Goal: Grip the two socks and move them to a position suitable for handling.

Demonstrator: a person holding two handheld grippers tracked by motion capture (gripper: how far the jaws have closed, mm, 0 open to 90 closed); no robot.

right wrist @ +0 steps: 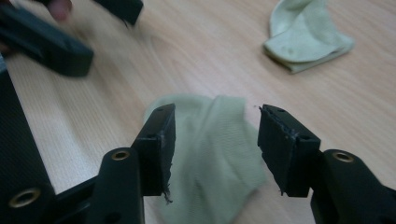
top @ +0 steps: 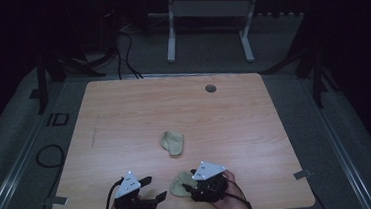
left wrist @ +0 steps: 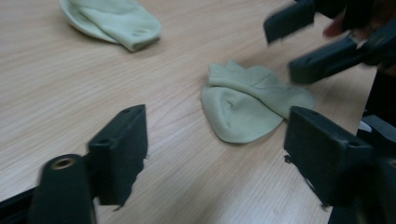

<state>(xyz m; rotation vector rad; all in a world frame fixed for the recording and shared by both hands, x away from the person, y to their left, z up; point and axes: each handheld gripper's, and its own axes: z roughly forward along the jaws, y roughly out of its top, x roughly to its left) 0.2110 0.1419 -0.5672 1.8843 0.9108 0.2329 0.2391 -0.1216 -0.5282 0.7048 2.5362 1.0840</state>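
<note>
Two pale green socks lie on the wooden table [top: 124, 114]. One folded sock [top: 173, 143] rests near the middle, also seen as the far sock [left wrist: 114, 21] [right wrist: 306, 35]. The near sock [top: 178, 187] [left wrist: 247, 109] [right wrist: 215, 158] lies crumpled by the front edge. My right gripper [top: 189, 186] [right wrist: 217, 121] is open, its jaws hovering on either side of the near sock without touching it. My left gripper [top: 155, 188] [left wrist: 215, 128] is open just left of that sock, pointing at it. The right gripper's jaws [left wrist: 299, 46] appear beyond the sock in the left gripper view.
A round grommet hole [top: 210, 88] sits near the table's far edge. Beyond the table stand a white frame's legs [top: 171, 40] and cables [top: 124, 54] on grey carpet. The room is dim.
</note>
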